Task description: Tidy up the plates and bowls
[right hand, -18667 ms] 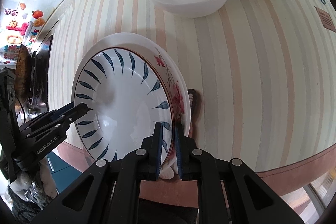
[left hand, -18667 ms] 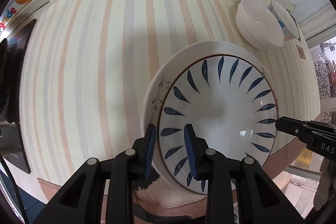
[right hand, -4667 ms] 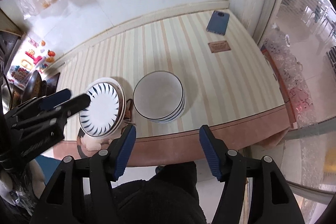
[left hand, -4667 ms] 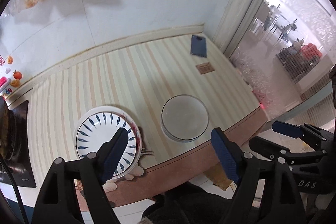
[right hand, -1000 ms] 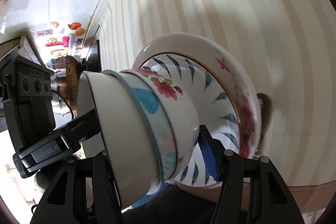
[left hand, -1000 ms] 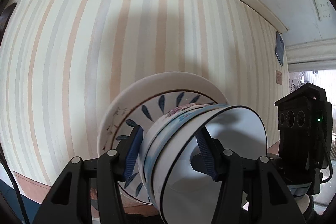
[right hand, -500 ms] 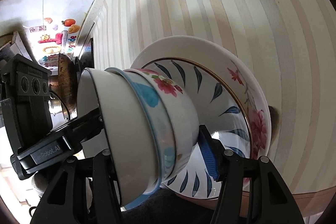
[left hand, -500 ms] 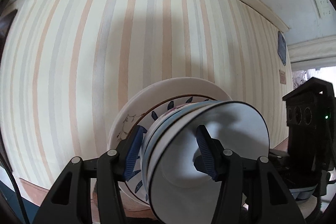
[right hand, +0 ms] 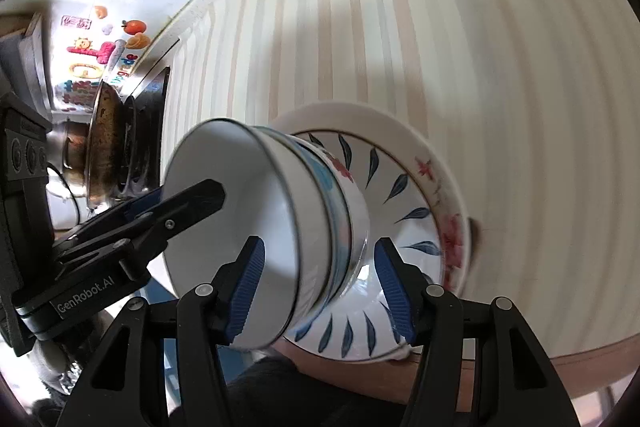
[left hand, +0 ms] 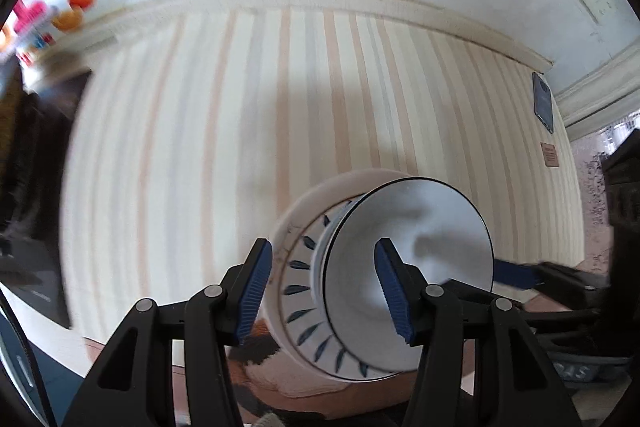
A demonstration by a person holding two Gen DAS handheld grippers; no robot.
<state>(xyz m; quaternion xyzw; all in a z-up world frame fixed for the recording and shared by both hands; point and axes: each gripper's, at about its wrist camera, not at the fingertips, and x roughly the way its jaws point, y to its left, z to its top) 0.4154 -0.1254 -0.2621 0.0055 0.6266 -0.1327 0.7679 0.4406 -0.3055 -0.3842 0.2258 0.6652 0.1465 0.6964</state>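
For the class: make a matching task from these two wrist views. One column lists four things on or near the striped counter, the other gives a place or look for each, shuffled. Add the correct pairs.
Things
1. stack of bowls
2. blue-leaf plate
3. dark phone
4. pan

Descriptions
A. lies flat at the counter's far right end
B. on the stove, left of the counter
C. rests on the plates
D. sits on a red-flowered plate

Pairs: 1-C, 2-D, 3-A, 4-B

I can't see how many bowls [right hand: 280, 223] are nested, their bases hide the plates' [right hand: 404, 187] middle, and the counter's [left hand: 168, 131] left end is blurred.
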